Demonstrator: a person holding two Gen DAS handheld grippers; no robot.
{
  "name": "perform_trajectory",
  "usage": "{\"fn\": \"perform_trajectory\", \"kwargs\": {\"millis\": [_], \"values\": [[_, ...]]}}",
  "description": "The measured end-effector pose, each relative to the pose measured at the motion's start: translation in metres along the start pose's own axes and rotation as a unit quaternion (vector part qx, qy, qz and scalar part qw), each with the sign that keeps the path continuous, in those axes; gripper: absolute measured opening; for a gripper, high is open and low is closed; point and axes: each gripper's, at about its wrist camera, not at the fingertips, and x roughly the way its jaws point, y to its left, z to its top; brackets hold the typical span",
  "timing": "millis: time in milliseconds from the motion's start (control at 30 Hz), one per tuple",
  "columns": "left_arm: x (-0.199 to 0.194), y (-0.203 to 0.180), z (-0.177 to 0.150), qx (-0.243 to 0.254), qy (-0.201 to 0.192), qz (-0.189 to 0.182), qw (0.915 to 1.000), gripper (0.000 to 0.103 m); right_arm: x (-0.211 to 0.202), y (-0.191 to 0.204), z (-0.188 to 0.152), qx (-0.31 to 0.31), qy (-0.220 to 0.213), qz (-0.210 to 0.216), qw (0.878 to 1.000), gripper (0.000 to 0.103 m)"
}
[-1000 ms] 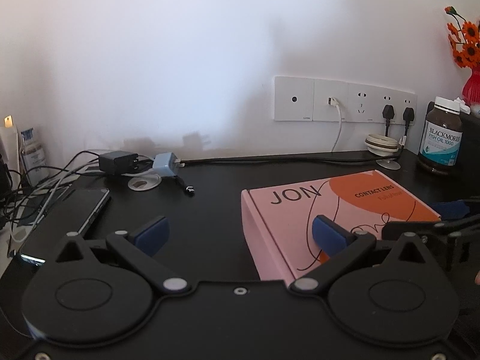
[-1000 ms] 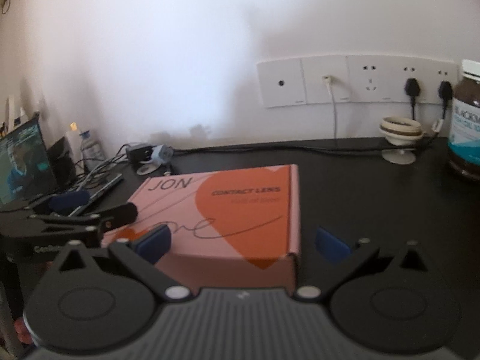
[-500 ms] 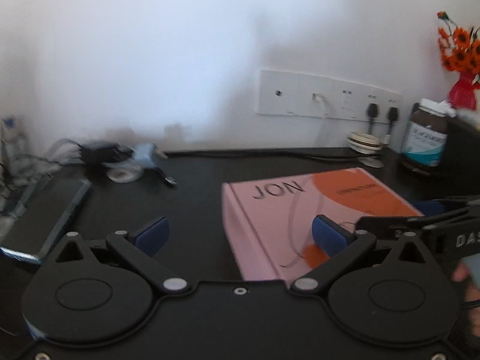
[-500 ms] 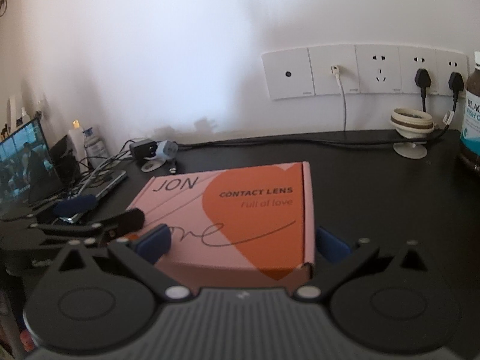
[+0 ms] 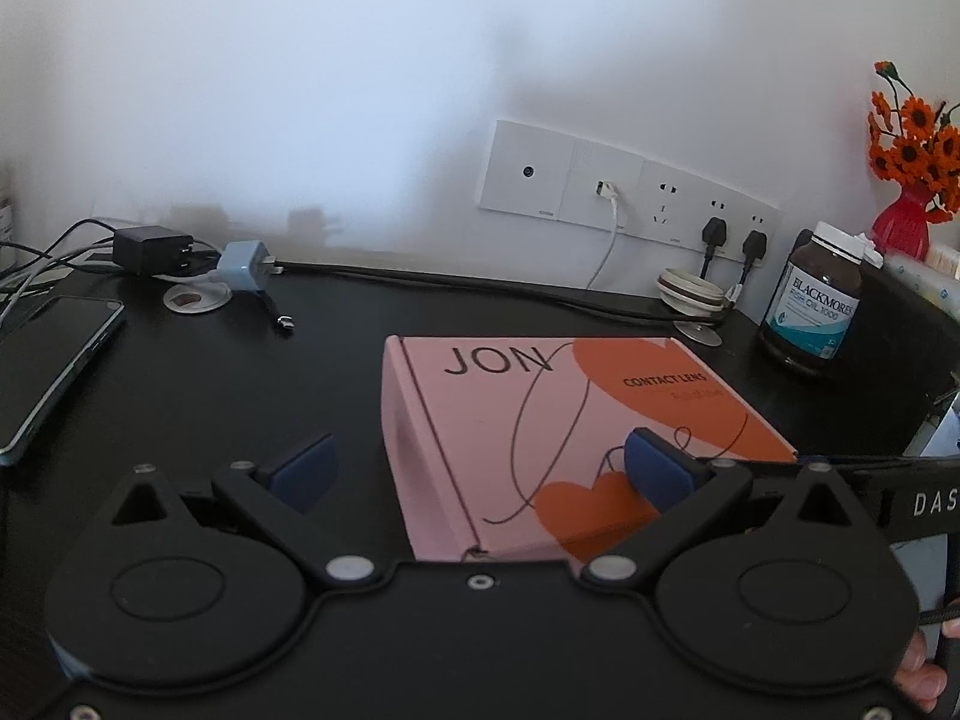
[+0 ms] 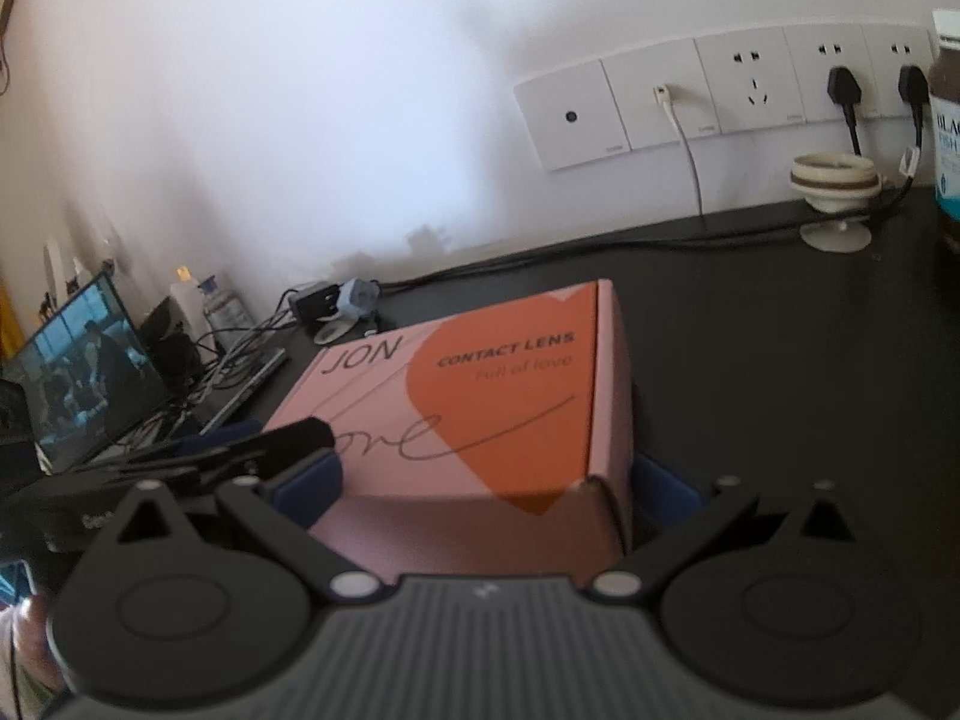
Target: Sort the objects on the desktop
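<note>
A pink and orange contact lens box [image 5: 576,420] lies on the black desk [image 5: 228,396]. My left gripper [image 5: 480,468] is open, its left finger beside the box's left wall, its right pad over the lid. My right gripper [image 6: 486,486] is open and straddles the near right corner of the box [image 6: 480,408], a blue pad on each side. The left gripper's finger [image 6: 282,441] shows at the box's left in the right wrist view. The right gripper's finger [image 5: 870,471] shows at the far right in the left wrist view.
A phone [image 5: 54,360] lies at the left. Chargers [image 5: 240,267] and cables sit by the wall. A brown fish oil bottle [image 5: 813,303], a tape roll [image 5: 690,294] and a red vase of orange flowers [image 5: 903,222] stand at the right. A lit screen [image 6: 84,372] stands far left.
Both grippers have moved closer to the box. The right gripper now has the box's corner between its pads and its view has tilted. The box stays on the desk.
</note>
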Motion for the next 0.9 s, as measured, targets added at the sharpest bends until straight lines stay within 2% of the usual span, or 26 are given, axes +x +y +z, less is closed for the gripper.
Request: {"fn": "perform_trajectory", "kwargs": {"millis": [100, 233, 400, 500, 633, 700, 767, 833, 900], "values": [[0.001, 0.0, 0.0, -0.003, 0.002, -0.004, 1.0, 0.103, -0.002, -0.004, -0.001, 0.006, 0.0, 0.008, 1.0, 0.102], [0.0, -0.004, 0.001, 0.021, -0.011, 0.011, 0.9997, 0.103, -0.002, -0.002, -0.001, 0.003, 0.0, 0.004, 1.0, 0.102], [-0.002, -0.007, 0.001, 0.036, -0.019, 0.023, 0.9989, 0.103, -0.005, 0.011, -0.004, -0.045, -0.014, -0.016, 0.999, 0.102], [-0.004, -0.005, 0.001, 0.021, -0.008, 0.019, 0.9996, 0.103, -0.013, 0.018, -0.005, -0.068, -0.025, -0.025, 0.997, 0.102], [-0.017, -0.002, -0.002, 0.019, 0.007, 0.014, 0.9997, 0.103, -0.021, 0.027, -0.01, -0.116, -0.016, -0.021, 0.993, 0.102], [-0.022, -0.003, -0.008, 0.031, 0.013, 0.007, 0.9994, 0.103, -0.021, 0.031, -0.015, -0.141, -0.011, -0.029, 0.99, 0.102], [-0.021, -0.008, -0.014, 0.054, 0.019, 0.022, 0.9981, 0.103, -0.019, 0.032, -0.017, -0.155, -0.005, -0.03, 0.988, 0.102], [-0.017, -0.012, -0.017, 0.08, 0.021, 0.035, 0.996, 0.103, -0.014, 0.029, -0.017, -0.145, -0.002, -0.038, 0.989, 0.102], [-0.013, -0.01, -0.014, 0.079, 0.024, 0.027, 0.9962, 0.103, -0.01, 0.024, -0.015, -0.121, -0.002, -0.039, 0.992, 0.102]]}}
